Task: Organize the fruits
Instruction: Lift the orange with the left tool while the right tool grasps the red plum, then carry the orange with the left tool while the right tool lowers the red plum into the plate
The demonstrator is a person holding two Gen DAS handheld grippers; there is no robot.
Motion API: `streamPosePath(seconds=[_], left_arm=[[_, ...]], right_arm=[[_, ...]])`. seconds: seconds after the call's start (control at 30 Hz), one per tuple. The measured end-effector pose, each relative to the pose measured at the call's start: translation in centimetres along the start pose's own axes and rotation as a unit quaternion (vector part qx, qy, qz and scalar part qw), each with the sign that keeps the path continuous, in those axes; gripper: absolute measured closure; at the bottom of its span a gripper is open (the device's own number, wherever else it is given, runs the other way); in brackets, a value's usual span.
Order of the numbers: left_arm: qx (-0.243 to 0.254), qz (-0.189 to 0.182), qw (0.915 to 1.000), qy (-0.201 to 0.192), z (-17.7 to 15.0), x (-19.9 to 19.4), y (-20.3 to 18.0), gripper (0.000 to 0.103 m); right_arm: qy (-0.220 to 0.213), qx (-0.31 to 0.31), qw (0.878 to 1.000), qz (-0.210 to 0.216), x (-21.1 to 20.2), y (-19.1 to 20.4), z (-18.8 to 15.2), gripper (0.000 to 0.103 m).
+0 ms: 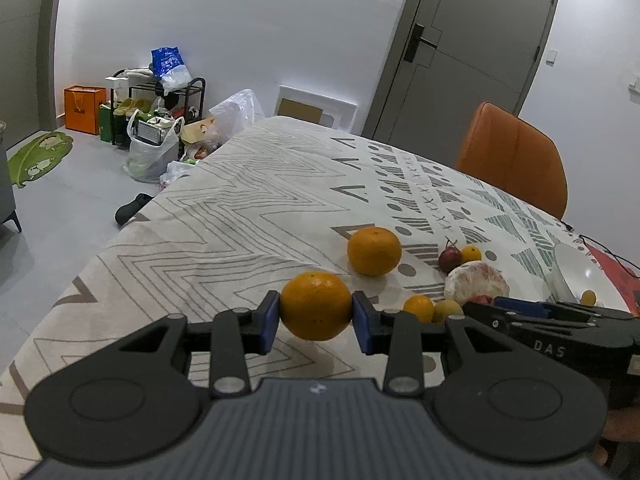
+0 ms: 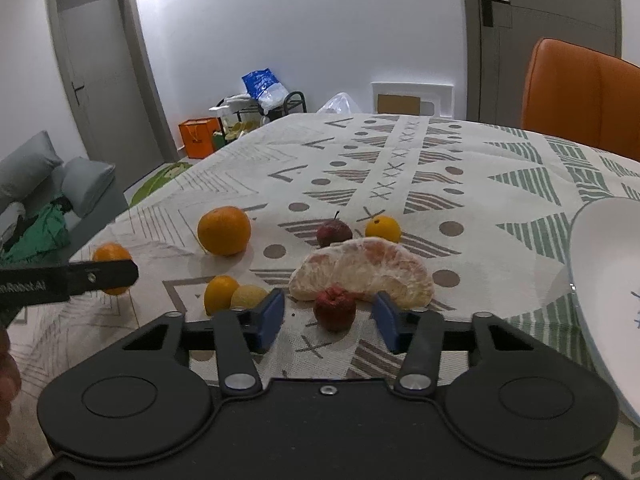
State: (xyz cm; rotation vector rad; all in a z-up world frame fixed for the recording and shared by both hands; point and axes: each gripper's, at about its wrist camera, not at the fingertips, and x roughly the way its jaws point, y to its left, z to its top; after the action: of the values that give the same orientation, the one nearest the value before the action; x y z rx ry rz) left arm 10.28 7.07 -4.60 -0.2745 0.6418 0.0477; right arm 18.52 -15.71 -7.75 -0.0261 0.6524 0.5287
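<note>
The bench wears a white cloth with grey zigzags, dots and green stripy triangles. The left hand-held gripper squeezes an orange just above the cloth. The right hand-held gripper has its blue pads on each side of a small red fruit, not touching it. Far off stand a grey door, an orange chair and a white bowl on the right

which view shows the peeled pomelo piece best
The right wrist view: the peeled pomelo piece lies whole and near on the tablecloth, its membrane clear, just behind a small red fruit. In the left wrist view it is small, far right and partly cut off by the right gripper.
</note>
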Motion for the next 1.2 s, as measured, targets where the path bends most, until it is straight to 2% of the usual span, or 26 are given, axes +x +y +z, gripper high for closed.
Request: streamPosePath(seconds=[0.1,0.13,0.63,1.2], left_arm=[[0.002,0.001,1.0000,-0.001,0.1,-0.1,-0.2,0.066],[0.002,0.000,1.0000,-0.002,0.2,-0.2,-0.4,0.066],[0.036,-0.030,0.9989,-0.007,0.4,-0.4,-4.3,0.066],[0.095,-0.078,0.9924,-0.006,0.6,0.8,-10.7,0.066]], right_arm=[[0.001,0.003,1.000,-0.004,-0.1,-0.1,-0.2,0.080],[0.002,0.009,1.000,0.002,-0.3,-0.3,-0.2,0.081],[-0.036,0.042,0.998,0.001,-4.5,-2.6,-1.0,0.082],[-0.089,0.080,0.992,-0.050,-9.8,-7.3,-1.6,0.082]])
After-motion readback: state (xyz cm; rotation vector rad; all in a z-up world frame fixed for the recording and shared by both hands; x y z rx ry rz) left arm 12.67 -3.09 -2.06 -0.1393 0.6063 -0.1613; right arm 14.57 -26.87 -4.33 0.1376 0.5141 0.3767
